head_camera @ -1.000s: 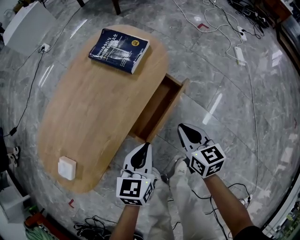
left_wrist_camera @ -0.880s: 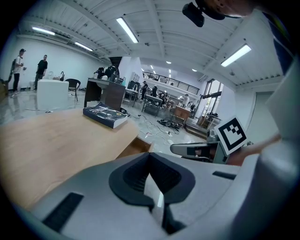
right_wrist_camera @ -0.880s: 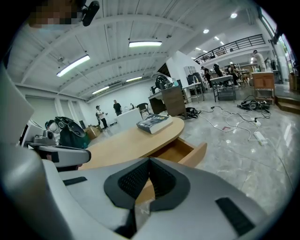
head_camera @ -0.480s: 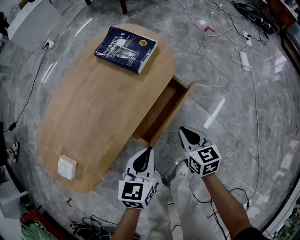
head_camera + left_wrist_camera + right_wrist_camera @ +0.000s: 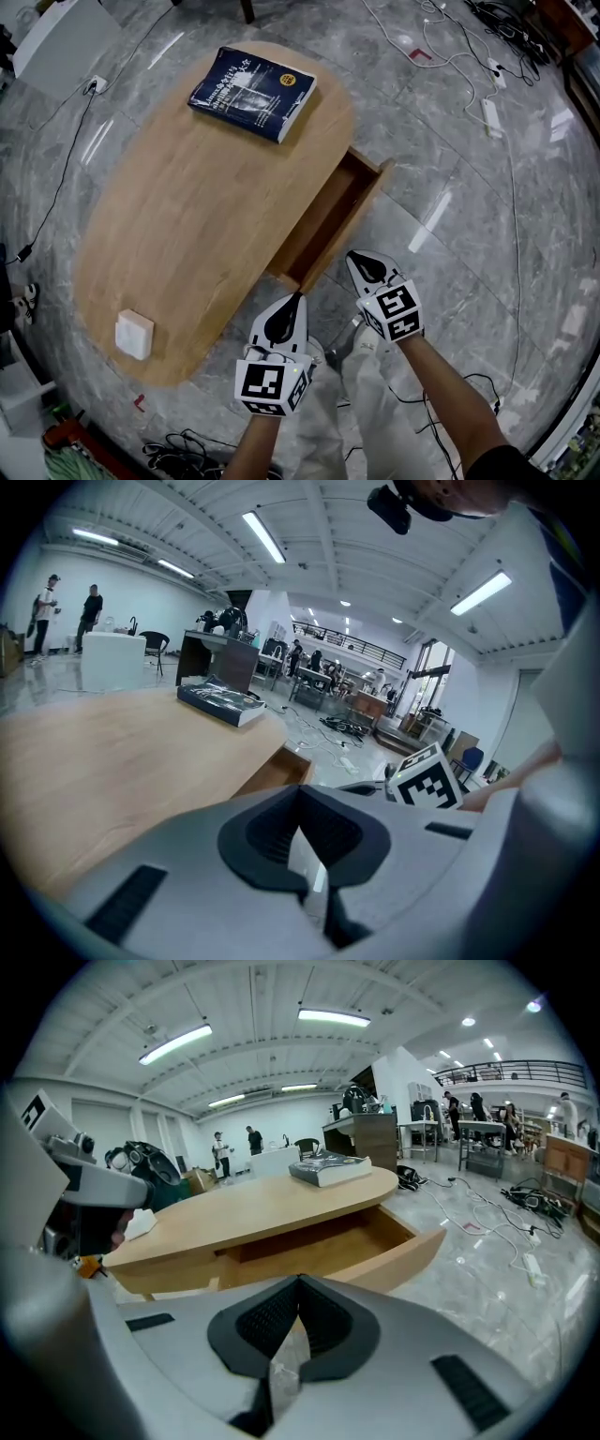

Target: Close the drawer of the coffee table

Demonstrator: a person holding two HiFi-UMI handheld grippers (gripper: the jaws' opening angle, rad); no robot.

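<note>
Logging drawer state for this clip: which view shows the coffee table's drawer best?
The right gripper view: the drawer faces it, pulled out, with its inside visible. The head view shows it from above, open. The left gripper view catches only a corner.

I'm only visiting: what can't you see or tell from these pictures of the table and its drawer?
- Back of the drawer: head view, tucked under the tabletop.
- Book title: head view, print too small; left gripper view, blurred.
- White block: head view, too small to tell what it is.
- Table's near end: left gripper view, blocked by the left claw body.
</note>
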